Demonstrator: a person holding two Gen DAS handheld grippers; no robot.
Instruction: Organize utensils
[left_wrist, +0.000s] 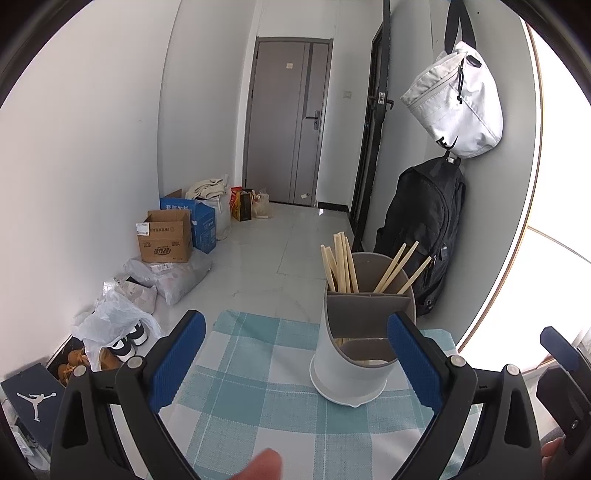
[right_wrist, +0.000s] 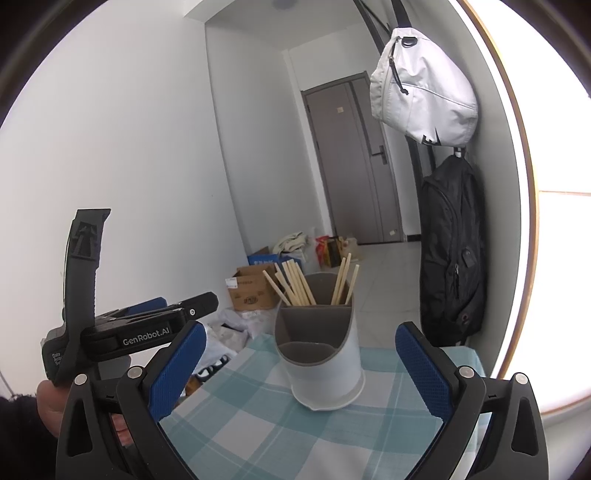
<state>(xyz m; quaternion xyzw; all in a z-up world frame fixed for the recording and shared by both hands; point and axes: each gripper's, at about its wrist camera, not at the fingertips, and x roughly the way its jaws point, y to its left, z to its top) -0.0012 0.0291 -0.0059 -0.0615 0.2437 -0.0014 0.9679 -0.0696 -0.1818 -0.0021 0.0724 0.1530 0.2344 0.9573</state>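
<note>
Both grippers, left gripper (left_wrist: 295, 354) and right gripper (right_wrist: 301, 363), gape empty above the checked cloth (left_wrist: 258, 406). Holder (left_wrist: 354, 354) upright near the far edge; chopsticks (left_wrist: 341, 264) stand up, fanned outward.

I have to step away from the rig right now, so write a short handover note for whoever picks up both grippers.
Left gripper: open, empty.
Right gripper: open, empty.
Utensil holder stands upright on the checked tablecloth, ahead of both grippers.
Done: chopsticks stand in the holder's rear compartments.
The front compartment looks nearly empty.
Left: no loose utensils in either view; look around the table before finishing.
</note>
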